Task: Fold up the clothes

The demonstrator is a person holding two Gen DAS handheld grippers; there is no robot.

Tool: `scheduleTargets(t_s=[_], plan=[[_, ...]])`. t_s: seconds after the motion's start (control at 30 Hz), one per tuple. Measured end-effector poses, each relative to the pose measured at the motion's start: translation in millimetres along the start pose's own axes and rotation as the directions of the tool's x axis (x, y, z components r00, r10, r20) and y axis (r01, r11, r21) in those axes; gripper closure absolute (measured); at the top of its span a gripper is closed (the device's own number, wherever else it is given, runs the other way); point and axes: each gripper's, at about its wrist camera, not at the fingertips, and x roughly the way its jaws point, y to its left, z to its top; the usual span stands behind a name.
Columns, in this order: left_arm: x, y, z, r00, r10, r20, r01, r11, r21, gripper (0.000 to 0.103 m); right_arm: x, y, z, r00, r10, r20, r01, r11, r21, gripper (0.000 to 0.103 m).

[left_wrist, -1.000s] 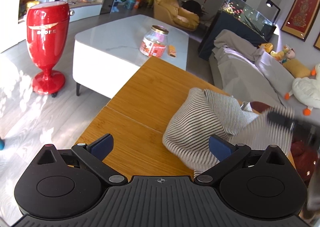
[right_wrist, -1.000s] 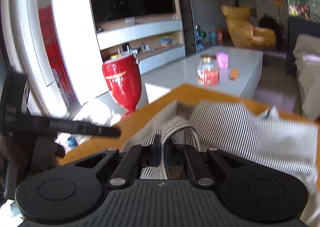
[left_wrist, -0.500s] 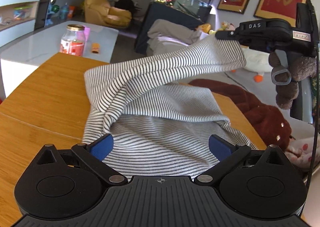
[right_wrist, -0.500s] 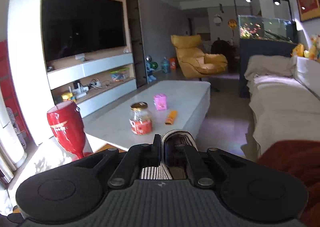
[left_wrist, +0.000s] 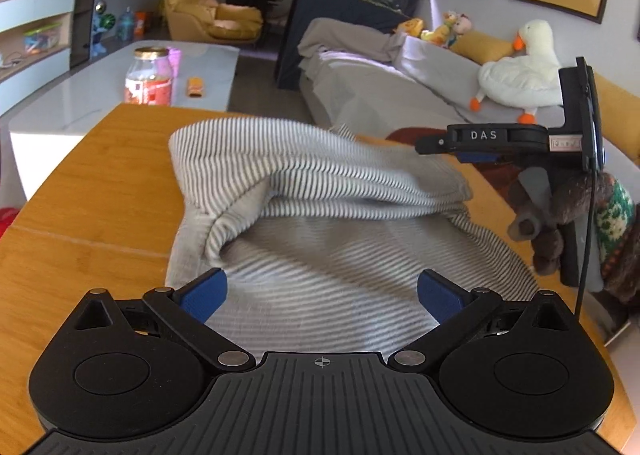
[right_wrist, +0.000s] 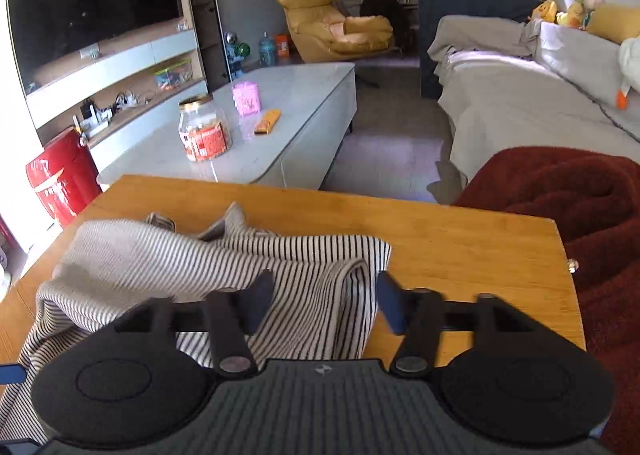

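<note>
A black-and-white striped garment (left_wrist: 320,191) lies on the wooden table (left_wrist: 100,183), with one part folded over the rest. It also shows in the right wrist view (right_wrist: 208,263) on the table (right_wrist: 460,239). My left gripper (left_wrist: 322,293) is open and empty, just above the garment's near edge. My right gripper (right_wrist: 324,299) is open, its fingers apart above the folded edge, holding nothing. In the left wrist view the right gripper (left_wrist: 460,145) hovers at the garment's right side.
A white coffee table (right_wrist: 304,123) with a glass jar (right_wrist: 204,135), a pink box (right_wrist: 247,98) and an orange packet stands beyond the wooden table. A dark red blanket (right_wrist: 580,207) lies at the right. A grey sofa (left_wrist: 380,95) and a red stand (right_wrist: 60,175) are nearby.
My right gripper carried the striped fabric across, lowered it onto the garment and opened, letting it go. The left gripper stayed open and shifted over the garment's near edge.
</note>
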Motion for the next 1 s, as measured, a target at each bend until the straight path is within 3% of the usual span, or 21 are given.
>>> scheduleTargets(t_s=[0.07, 0.13, 0.2, 0.27, 0.37, 0.43, 0.53, 0.57, 0.63, 0.8, 0.9, 1.0], plan=[[4.3, -3.1, 18.6, 0.999, 0.003, 0.048, -0.004, 1.000, 0.020, 0.000, -14.9, 3.3, 4.5, 0.997, 0.028, 0.066, -0.030, 0.999, 0.021, 0.012], [15.2, -3.3, 35.5, 0.996, -0.010, 0.092, 0.007, 0.999, 0.033, 0.000, -24.8, 4.9, 6.7, 0.988, 0.106, 0.110, -0.114, 0.991, 0.069, 0.005], [30.7, -1.7, 49.9, 0.993, -0.039, 0.116, 0.035, 0.999, 0.039, 0.000, -17.7, 1.4, 0.1, 0.981, 0.165, 0.104, -0.179, 0.973, 0.146, 0.000], [52.7, 7.1, 50.7, 0.997, -0.042, 0.071, 0.040, 0.999, 0.026, 0.000, -6.0, -3.6, -8.7, 0.972, 0.220, 0.087, -0.234, 0.944, 0.232, 0.000], [73.2, 22.0, 40.2, 0.999, 0.030, -0.025, -0.027, 0.995, 0.094, 0.000, 13.9, -12.7, -28.4, 0.966, 0.250, 0.071, -0.260, 0.914, 0.312, 0.000], [67.4, 29.9, 33.2, 0.996, 0.087, -0.014, -0.082, 0.976, 0.200, 0.000, 15.9, -14.2, -42.4, 0.955, 0.271, 0.119, -0.294, 0.917, 0.271, 0.000], [61.2, 48.7, 33.8, 0.963, 0.269, 0.009, -0.262, 0.931, 0.252, 0.000, 14.9, -9.3, -42.7, 0.960, 0.256, 0.115, -0.277, 0.926, 0.257, 0.000], [58.9, 59.5, 34.1, 0.955, 0.296, 0.009, -0.289, 0.925, 0.246, 0.000, 14.9, -8.7, -42.7, 0.960, 0.256, 0.115, -0.278, 0.926, 0.256, 0.000], [51.0, 77.3, 39.3, 0.969, 0.246, -0.027, -0.238, 0.955, 0.178, 0.000, 14.9, -7.7, -42.6, 0.959, 0.258, 0.117, -0.280, 0.926, 0.255, 0.000], [33.6, 66.7, 49.7, 0.973, 0.232, 0.010, -0.229, 0.955, 0.190, 0.000, 15.1, -5.1, -42.5, 0.958, 0.259, 0.121, -0.282, 0.926, 0.251, 0.000], [13.4, 59.4, 57.3, 0.992, 0.129, 0.008, -0.129, 0.980, 0.153, 0.000, 15.4, -3.9, -42.9, 0.961, 0.252, 0.117, -0.274, 0.931, 0.243, 0.000], [-2.8, 53.4, 65.1, 0.999, 0.007, 0.050, -0.011, 0.997, 0.071, 0.000, 16.0, -1.0, -42.5, 0.963, 0.246, 0.112, -0.266, 0.935, 0.232, 0.000]])
